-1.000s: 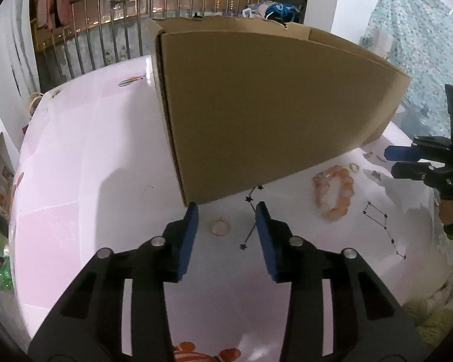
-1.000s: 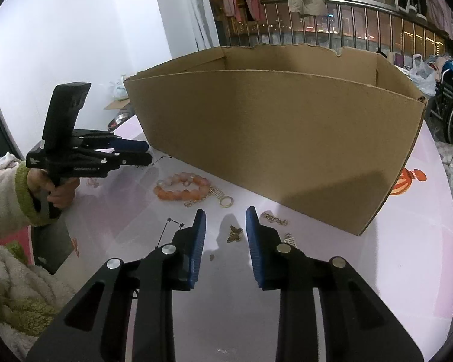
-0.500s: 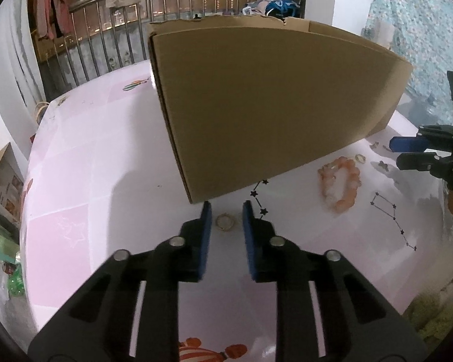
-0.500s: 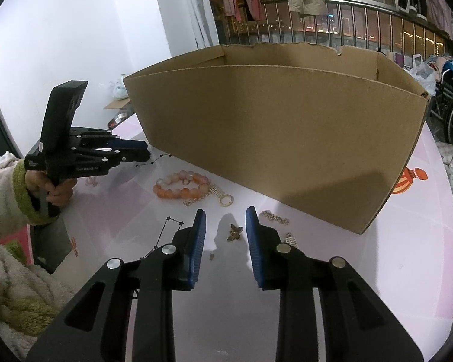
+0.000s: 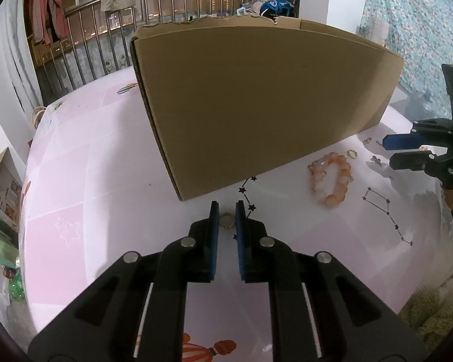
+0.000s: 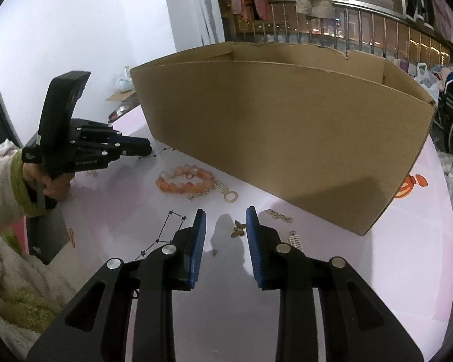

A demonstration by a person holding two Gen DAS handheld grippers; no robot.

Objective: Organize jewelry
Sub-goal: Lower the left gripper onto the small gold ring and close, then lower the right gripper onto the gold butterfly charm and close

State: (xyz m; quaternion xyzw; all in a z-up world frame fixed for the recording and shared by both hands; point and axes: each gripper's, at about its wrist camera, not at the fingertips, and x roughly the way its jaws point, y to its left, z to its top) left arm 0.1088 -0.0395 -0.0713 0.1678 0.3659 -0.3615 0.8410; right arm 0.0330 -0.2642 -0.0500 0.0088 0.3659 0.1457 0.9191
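On a pink patterned table [image 5: 99,181], the left gripper [image 5: 226,211] has just been closing around a small gold ring [image 5: 226,220], which now sits between its 2 blue pads [image 5: 214,226] just in front of the near corner of a large open cardboard box [image 5: 256,105]. The pads stand very close on either side of the ring; whether they actually press it cannot be told. The right gripper [image 6: 226,220] hovers with its jaws partly open and nothing held, a small gold butterfly charm [image 6: 238,229] lying on the table between its fingertips. Close by, beside the box wall, lie an orange bead bracelet [image 6: 184,181] with a gold chain and clasp ring [image 6: 231,196], a gold script piece [image 6: 279,215] and a small silver comb-shaped piece [image 6: 296,239]. A hand [image 6: 56,182] in a cream and green sleeve [image 6: 6,187] holds the left gripper's handle.
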